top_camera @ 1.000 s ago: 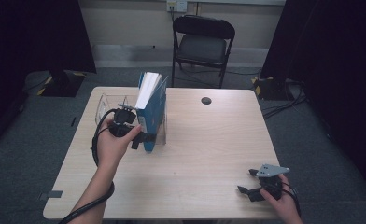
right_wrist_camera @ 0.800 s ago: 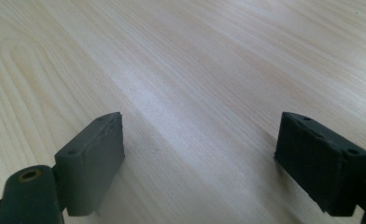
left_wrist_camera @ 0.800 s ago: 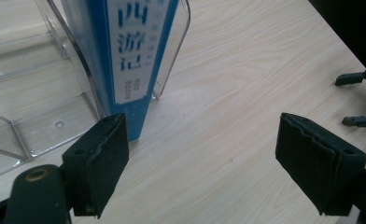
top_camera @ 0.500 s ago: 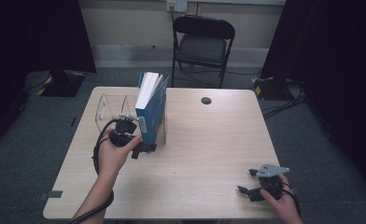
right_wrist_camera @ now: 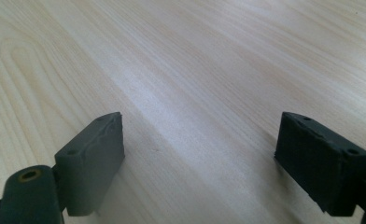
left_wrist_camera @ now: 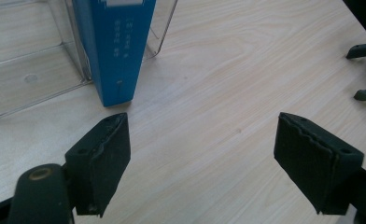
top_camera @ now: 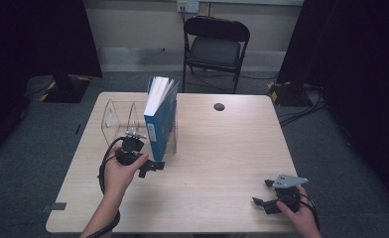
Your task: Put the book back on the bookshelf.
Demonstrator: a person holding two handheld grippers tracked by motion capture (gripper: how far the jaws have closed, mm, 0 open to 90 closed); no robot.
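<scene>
Blue book [top_camera: 160, 116] stands upright in the clear rack [top_camera: 117, 119], just beyond the left gripper [top_camera: 150, 166], whose jaws are spread wide over bare table [top_camera: 222, 148]. Well apart, the right gripper [top_camera: 262, 193] rests near the table's front edge, spread too.

High view overlooks table [top_camera: 222, 163]; gripper views skim it.

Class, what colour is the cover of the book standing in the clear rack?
Blue, with a white label; the book shows best in the left gripper view.
</scene>
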